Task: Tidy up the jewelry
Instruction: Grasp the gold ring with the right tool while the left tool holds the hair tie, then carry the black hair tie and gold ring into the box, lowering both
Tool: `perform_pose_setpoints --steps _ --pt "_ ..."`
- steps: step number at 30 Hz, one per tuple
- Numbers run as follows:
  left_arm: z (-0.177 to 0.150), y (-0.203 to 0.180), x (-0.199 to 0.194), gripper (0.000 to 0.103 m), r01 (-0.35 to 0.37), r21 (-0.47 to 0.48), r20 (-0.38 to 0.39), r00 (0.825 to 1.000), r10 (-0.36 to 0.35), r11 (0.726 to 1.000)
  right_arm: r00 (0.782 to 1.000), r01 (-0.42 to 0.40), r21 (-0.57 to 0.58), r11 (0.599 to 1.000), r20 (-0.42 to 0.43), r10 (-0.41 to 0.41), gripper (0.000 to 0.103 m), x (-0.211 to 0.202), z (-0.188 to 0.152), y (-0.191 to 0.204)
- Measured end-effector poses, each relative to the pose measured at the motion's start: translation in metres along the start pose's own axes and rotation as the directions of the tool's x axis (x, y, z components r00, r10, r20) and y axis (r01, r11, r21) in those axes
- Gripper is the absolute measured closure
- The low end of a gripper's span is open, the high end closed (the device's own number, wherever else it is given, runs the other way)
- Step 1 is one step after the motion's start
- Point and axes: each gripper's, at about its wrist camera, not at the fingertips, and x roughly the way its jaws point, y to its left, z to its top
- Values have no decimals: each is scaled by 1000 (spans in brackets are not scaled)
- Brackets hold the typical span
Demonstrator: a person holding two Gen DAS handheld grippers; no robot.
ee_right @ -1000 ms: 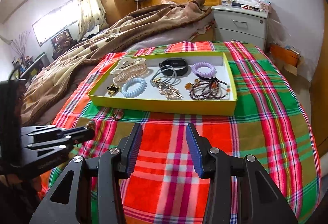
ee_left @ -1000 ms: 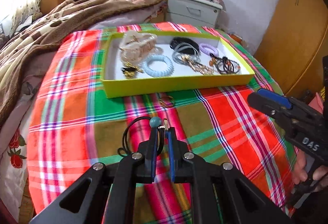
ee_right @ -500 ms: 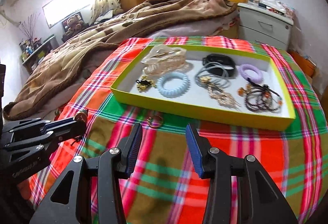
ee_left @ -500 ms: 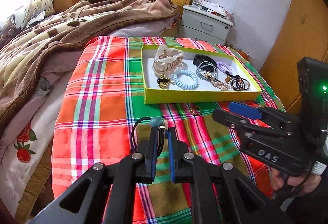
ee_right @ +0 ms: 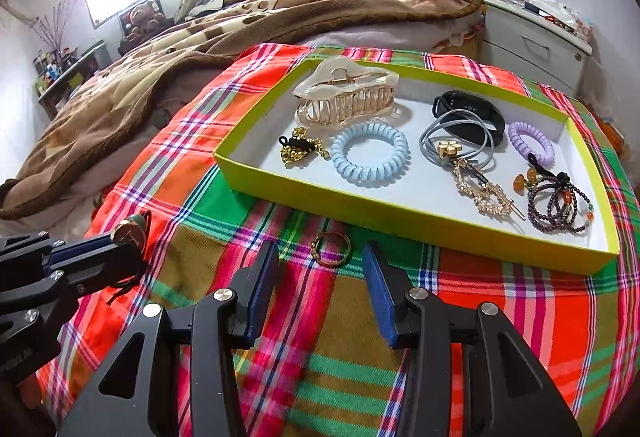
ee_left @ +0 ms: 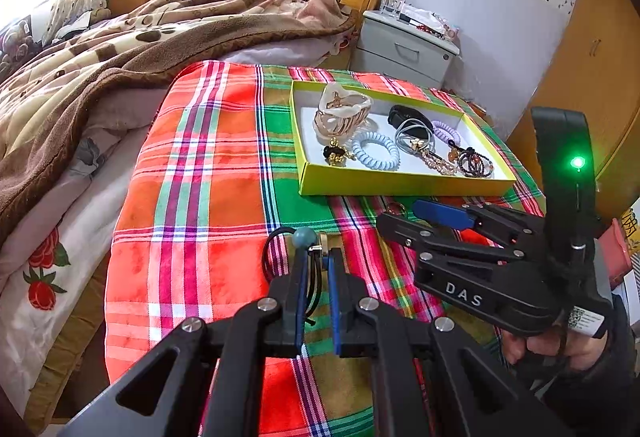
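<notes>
My left gripper (ee_left: 319, 257) is shut on a black cord necklace (ee_left: 272, 253) with a teal bead (ee_left: 304, 237), held above the plaid cloth. It also shows in the right wrist view (ee_right: 120, 249) at the left. My right gripper (ee_right: 320, 265) is open, its fingers on either side of a gold ring (ee_right: 331, 243) that lies on the cloth just in front of the yellow-green tray (ee_right: 400, 213). The tray holds a hair claw (ee_right: 346, 93), a blue coil tie (ee_right: 370, 153), a black band (ee_right: 472, 111) and bead bracelets (ee_right: 558, 203).
The plaid cloth (ee_left: 200, 177) covers a table beside a bed with a brown blanket (ee_left: 120, 49). A grey nightstand (ee_left: 404, 49) stands behind the tray. A wooden wardrobe (ee_left: 592, 57) is at the right.
My right gripper has moved in low toward the gold ring, which now lies between its open fingers. My left gripper has drawn back to the left with the necklace.
</notes>
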Motion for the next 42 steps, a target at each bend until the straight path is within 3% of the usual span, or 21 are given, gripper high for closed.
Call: perform_pose_setpoints --steps 3,16,27,34,42 --pt "0 0 1 93 3 -1 -1 1000 -3 1000 1000 2 4 1000 2 -2 59 0 1 0" --pt "0 2 3 93 2 -3 -6 1000 -2 1000 999 51 -12 999 -4 -51 81 1 1 1" --pt "2 -2 -3 93 -10 17 4 1000 10 1000 999 27 16 1000 24 -27 81 -10 -3 -3" --pt "10 -12 -9 93 -19 46 22 1000 18 999 996 6 35 999 88 -9 81 -43 -4 -11" --pt "35 -31 -15 93 -6 97 64 998 -1 995 983 42 81 996 177 -56 81 -82 8 -45"
